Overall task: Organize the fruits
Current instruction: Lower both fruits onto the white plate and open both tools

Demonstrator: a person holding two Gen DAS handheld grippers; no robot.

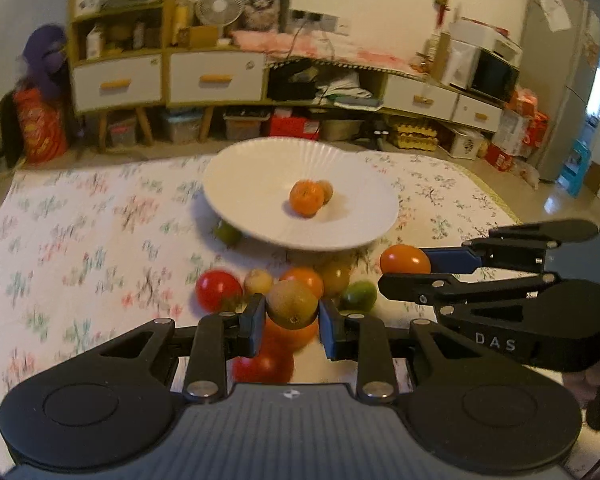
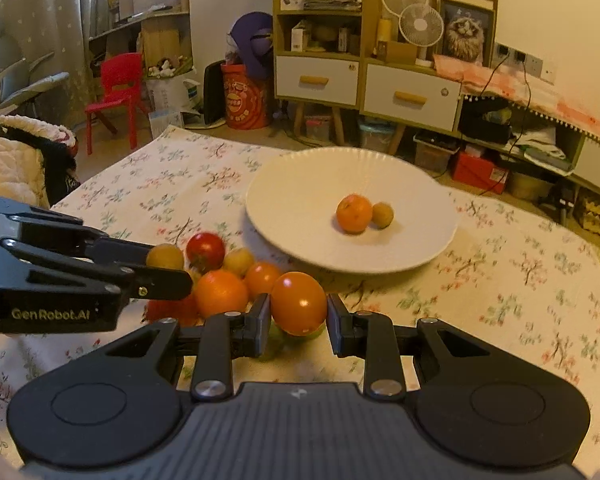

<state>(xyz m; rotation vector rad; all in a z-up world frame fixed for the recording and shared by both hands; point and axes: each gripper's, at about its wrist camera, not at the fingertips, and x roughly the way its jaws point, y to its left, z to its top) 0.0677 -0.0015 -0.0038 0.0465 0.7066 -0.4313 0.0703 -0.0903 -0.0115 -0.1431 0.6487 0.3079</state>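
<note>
Squarely between fingers (image 2: 335, 312): orange tomato (image 2: 298, 303)

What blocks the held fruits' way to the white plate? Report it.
Nothing visible does. The left gripper holds a brownish fruit, the right gripper an orange fruit. The white plate lies ahead; only loose fruits sit low on the cloth between.

Left hand-held gripper (image 1: 291, 322) clamped on fruit; right hand-held gripper (image 2: 298, 322) likewise; both angled downward.
</note>
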